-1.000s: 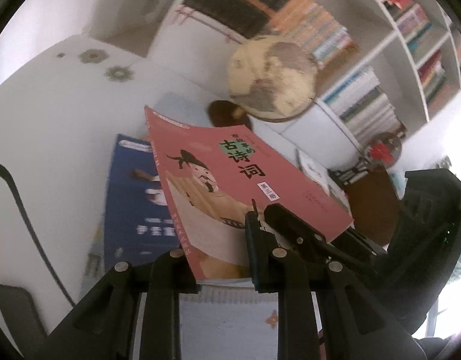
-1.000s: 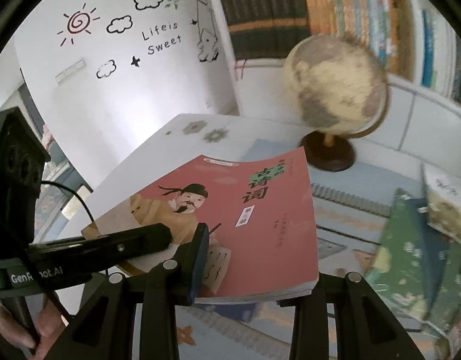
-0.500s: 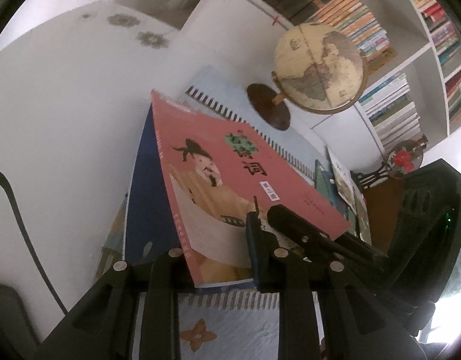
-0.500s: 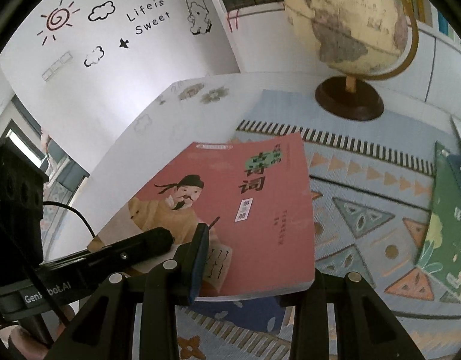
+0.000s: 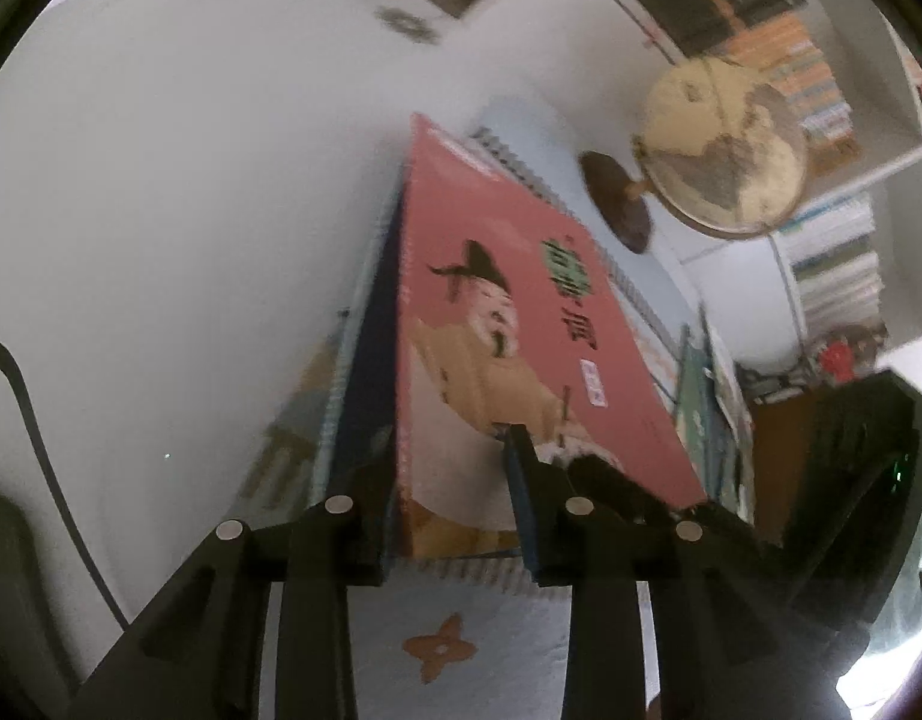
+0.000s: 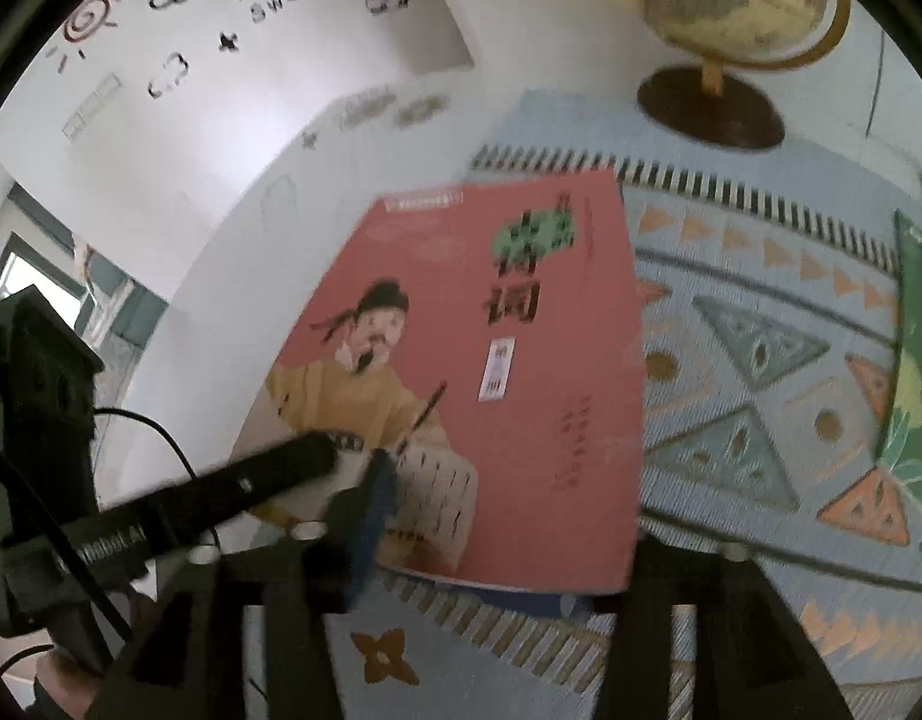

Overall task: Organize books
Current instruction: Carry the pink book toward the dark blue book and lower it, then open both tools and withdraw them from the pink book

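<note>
Since the earlier frames the red book point(image 5: 520, 360) has been coming down toward the mat point(image 6: 760, 360): it is now lying almost flat over a dark blue book point(image 5: 371, 360), where a second ago it was tilted up clear of it. The globe point(image 5: 724, 144) is sitting farther up in both views than before, and both views are blurring with motion.

The left gripper point(image 5: 449, 498) is pinching the red book's near edge, one finger over the cover and the other beside the spine. The right gripper point(image 6: 502, 516) is pinching the same near edge, its blue-padded finger pressing on the cover and the other finger showing past the book's corner.

The red book is lying on the mat in front of the globe. A green book point(image 6: 916, 372) is lying on the mat, off to the right in front of the globe.

The wall point(image 6: 251, 90) left of the globe is carrying the words "Life is Sweet" among drawn clouds and a sun. The left gripper's finger in the right view is showing partly legible white lettering. The red cover is bearing large Chinese characters, too blurred to read surely.
</note>
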Action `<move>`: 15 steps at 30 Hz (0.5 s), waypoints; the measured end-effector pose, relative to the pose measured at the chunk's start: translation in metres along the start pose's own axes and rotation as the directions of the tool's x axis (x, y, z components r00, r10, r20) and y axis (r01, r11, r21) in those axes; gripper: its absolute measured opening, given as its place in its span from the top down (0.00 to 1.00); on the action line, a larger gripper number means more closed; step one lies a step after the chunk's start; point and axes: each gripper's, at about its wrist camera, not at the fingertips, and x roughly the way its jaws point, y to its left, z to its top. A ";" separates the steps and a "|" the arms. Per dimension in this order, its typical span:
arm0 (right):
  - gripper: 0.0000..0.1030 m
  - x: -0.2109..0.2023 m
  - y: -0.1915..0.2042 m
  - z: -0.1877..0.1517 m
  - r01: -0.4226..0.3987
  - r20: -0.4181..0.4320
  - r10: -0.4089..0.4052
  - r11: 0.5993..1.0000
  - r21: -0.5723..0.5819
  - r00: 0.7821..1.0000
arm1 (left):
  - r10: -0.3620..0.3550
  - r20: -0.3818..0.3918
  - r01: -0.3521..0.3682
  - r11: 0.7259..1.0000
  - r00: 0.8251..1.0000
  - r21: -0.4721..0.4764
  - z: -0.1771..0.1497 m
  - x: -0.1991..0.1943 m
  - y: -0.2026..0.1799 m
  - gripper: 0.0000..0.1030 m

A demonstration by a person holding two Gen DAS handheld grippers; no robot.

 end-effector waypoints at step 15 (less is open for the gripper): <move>0.47 0.006 -0.002 -0.029 0.036 -0.100 -0.042 0.997 -0.062 0.994 | 0.120 0.123 -0.126 0.991 0.985 0.041 -0.015 -0.039 -0.015 0.73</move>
